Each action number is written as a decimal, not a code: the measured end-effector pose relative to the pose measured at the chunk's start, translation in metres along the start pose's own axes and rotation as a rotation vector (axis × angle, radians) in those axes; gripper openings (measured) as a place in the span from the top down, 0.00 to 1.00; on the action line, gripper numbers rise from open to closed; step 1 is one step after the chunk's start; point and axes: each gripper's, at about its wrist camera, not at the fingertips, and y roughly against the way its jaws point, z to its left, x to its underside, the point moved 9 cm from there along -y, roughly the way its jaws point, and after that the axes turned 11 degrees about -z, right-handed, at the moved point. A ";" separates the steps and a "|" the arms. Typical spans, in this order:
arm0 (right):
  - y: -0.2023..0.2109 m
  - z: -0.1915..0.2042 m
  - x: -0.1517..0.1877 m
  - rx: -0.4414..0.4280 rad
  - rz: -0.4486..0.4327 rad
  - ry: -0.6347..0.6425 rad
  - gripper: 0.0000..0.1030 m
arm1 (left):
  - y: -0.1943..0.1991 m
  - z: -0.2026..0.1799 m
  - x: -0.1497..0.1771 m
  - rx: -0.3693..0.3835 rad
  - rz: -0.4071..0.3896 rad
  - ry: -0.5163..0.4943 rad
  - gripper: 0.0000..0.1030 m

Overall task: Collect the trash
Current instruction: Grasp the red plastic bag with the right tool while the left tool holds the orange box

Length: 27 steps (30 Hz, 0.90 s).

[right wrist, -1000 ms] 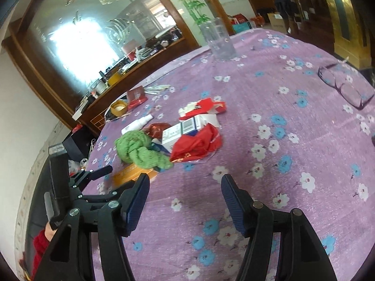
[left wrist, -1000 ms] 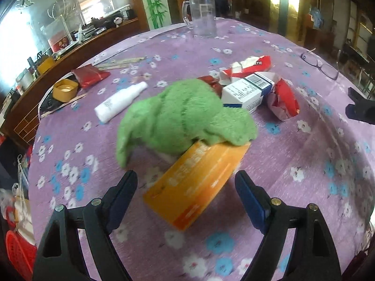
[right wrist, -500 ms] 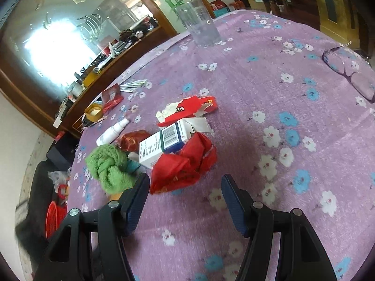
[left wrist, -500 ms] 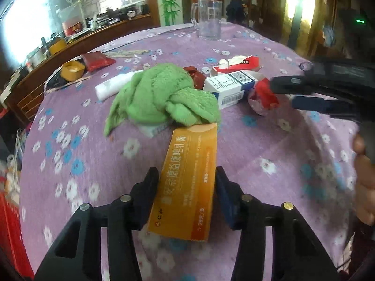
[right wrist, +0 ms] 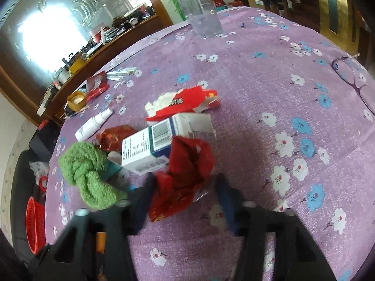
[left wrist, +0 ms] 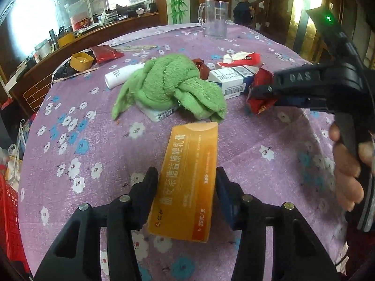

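- The left hand-held gripper [left wrist: 187, 195] is clamped on the near end of an orange box [left wrist: 187, 182], which is held flat over the purple flowered counter [left wrist: 269, 140].
- The right hand-held gripper [right wrist: 185, 197] is spread apart around a crumpled red wrapper [right wrist: 185, 175] on the counter; contact cannot be told through the blur.
- Just beyond the wrapper, a white and blue carton [right wrist: 154, 145] is seen, with a green towel [left wrist: 173, 86] beside it.
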 end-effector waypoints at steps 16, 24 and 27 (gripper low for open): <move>0.068 0.051 0.042 -0.199 -0.200 0.145 0.69 | 0.049 0.029 0.003 -0.121 -0.215 0.152 0.54; 0.084 0.074 0.059 -0.224 -0.267 0.225 0.69 | 0.066 0.043 0.012 -0.166 -0.273 0.198 0.54; 0.085 0.075 0.066 -0.226 -0.266 0.232 0.69 | 0.067 0.045 0.013 -0.159 -0.271 0.208 0.54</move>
